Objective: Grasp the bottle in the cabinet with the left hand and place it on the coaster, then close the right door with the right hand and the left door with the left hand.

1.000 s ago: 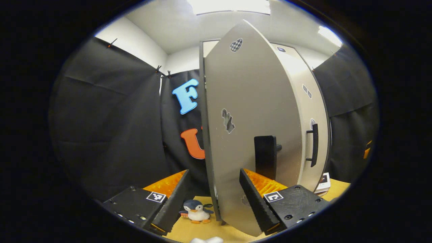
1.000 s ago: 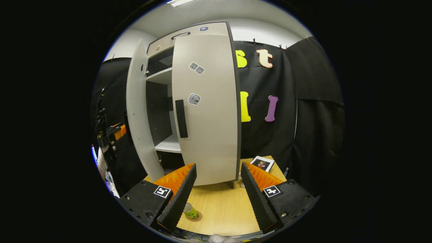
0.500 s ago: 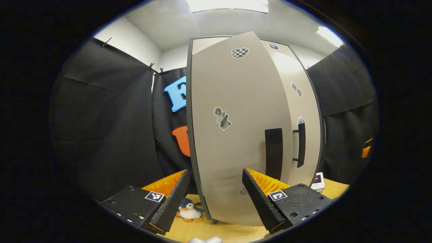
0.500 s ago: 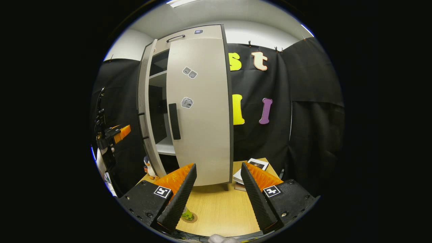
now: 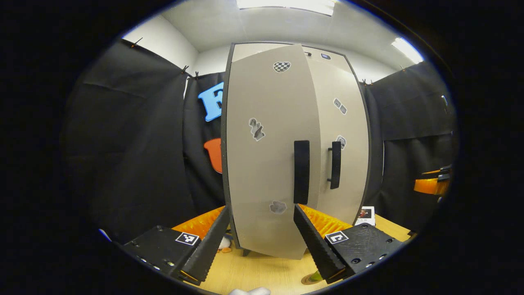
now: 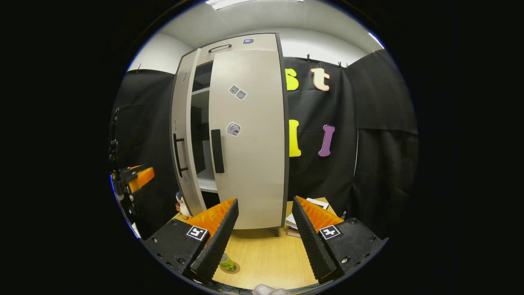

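Bottle on the coaster, left door nearly shut.
We see the bottle (image 6: 226, 262) upright on the coaster (image 6: 231, 268) on the table (image 6: 266, 254), before the cabinet (image 6: 245, 43). Its right door (image 6: 249, 139) is closed; the left door (image 5: 266, 143) stands slightly ajar, shelves showing in the gap. Our left gripper (image 5: 260, 241) and right gripper (image 6: 264, 233) gape wide, empty, short of the doors.

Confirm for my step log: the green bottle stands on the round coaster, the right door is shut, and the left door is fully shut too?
Not quite. In the right gripper view the left door is still ajar, a gap showing the shelves. The green bottle on its round coaster and the shut right door are correct.
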Available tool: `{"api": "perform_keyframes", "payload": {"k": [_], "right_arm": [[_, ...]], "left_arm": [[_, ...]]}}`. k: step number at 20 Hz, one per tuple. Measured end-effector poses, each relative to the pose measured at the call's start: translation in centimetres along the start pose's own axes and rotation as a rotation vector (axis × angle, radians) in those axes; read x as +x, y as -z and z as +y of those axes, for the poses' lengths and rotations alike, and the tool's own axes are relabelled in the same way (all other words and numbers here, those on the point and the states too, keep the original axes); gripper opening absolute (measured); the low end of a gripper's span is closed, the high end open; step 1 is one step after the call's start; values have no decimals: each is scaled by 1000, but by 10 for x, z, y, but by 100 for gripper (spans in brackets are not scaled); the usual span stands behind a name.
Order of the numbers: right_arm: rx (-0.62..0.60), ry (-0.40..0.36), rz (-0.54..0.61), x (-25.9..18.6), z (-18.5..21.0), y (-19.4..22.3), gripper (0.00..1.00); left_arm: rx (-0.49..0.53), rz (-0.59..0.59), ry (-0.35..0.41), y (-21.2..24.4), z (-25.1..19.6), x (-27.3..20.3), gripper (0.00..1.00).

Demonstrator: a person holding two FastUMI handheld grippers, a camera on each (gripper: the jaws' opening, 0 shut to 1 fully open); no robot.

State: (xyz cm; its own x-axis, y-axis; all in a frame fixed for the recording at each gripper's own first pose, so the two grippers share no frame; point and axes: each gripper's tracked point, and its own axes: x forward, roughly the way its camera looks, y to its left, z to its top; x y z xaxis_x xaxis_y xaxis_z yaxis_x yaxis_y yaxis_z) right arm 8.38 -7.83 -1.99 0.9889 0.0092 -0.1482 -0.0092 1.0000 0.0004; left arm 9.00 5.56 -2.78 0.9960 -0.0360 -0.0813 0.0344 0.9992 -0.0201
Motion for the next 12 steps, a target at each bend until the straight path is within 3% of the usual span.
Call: {"api": "perform_keyframes", "payload": {"k": [4, 12], "right_arm": [[3, 19, -14, 1, 3, 1, 82], [2, -14, -41, -2, 34, -4, 82]], "left_arm": [[-11, 35, -23, 20, -2, -24, 96], [2, -7, -20, 10, -9, -37, 96]]}}
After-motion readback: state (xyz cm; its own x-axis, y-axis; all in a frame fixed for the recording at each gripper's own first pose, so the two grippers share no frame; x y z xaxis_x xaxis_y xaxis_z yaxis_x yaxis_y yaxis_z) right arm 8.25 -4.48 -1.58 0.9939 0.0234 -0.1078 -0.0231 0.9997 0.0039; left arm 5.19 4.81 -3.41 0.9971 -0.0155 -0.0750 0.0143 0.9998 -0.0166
